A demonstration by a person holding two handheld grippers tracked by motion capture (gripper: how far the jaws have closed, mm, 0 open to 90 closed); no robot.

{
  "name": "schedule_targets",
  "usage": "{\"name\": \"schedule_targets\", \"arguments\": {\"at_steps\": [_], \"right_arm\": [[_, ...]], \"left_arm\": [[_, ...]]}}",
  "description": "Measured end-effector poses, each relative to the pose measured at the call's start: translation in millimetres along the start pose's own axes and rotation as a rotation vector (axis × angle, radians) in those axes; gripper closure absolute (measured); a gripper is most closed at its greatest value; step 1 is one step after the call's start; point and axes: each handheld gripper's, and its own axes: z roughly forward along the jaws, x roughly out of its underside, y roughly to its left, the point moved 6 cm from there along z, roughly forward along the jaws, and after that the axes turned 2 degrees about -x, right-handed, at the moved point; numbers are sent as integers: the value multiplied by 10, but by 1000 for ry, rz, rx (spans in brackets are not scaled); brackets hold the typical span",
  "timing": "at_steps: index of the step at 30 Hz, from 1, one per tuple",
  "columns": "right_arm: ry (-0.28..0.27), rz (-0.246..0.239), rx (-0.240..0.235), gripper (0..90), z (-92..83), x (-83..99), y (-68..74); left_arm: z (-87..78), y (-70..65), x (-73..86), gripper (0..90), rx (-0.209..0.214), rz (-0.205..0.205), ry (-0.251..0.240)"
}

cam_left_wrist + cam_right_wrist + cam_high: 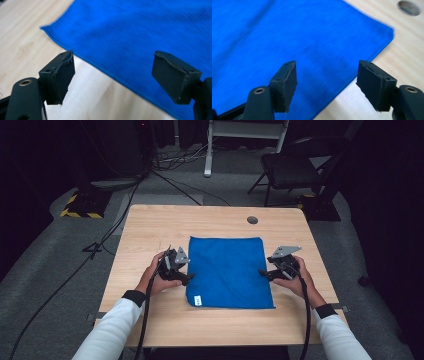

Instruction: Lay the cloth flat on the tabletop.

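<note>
A blue cloth lies flat and folded on the wooden table, with a small white tag near its front left corner. My left gripper sits at the cloth's left edge, jaws wide apart with nothing between them. In the left gripper view the cloth edge runs just beyond the open left gripper. My right gripper is at the cloth's right edge, also open and empty. The right gripper view has the right gripper open over the cloth border.
A round cable hole is in the table near its far edge; the same hole appears in the right gripper view. Beyond the table stand a dark chair and a white frame. Cables trail over the grey floor.
</note>
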Motion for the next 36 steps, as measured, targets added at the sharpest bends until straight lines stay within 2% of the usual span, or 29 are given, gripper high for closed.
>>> {"name": "schedule_targets", "arguments": {"at_steps": [1,2,4,5,8,10,11,12,13,15,19,23,25,27,30,32,36], "right_arm": [[0,0,0,330,0,0,0],[4,-22,-28,322,-31,91,89],[5,-20,-36,319,-40,119,119],[13,-30,-52,315,-65,197,200],[34,-54,-60,311,-74,303,317],[40,-66,-61,308,-74,328,343],[39,-63,-72,309,-80,358,379],[33,-56,-87,309,-90,384,410],[26,-55,-95,310,-113,432,458],[26,-51,-100,311,-120,466,489],[27,-38,-108,313,-177,573,548],[12,-2,-118,318,-243,670,586],[17,-3,-116,313,-277,698,606],[20,-14,-101,314,-304,690,619],[-13,6,-118,319,-334,611,669],[-38,-13,-121,325,-336,508,752],[-65,-60,-154,339,-276,328,921]], "left_arm": [[-18,-47,39,192,17,10,9],[-36,-105,88,200,33,16,19],[-61,-180,146,204,44,34,32],[-74,-230,183,217,52,40,37],[-96,-357,261,254,78,46,50],[-92,-430,306,261,97,54,74],[-96,-469,325,271,101,67,80],[-103,-506,343,281,105,72,81],[-119,-535,354,342,104,66,68],[-152,-581,381,342,125,71,66],[-218,-648,462,377,144,44,43],[-272,-682,524,374,148,28,38],[-294,-692,545,348,150,15,36],[-317,-682,571,267,142,10,46],[-352,-655,593,222,131,-7,35],[-383,-585,581,196,115,-48,16],[-371,-457,552,190,103,-88,-8]]}}
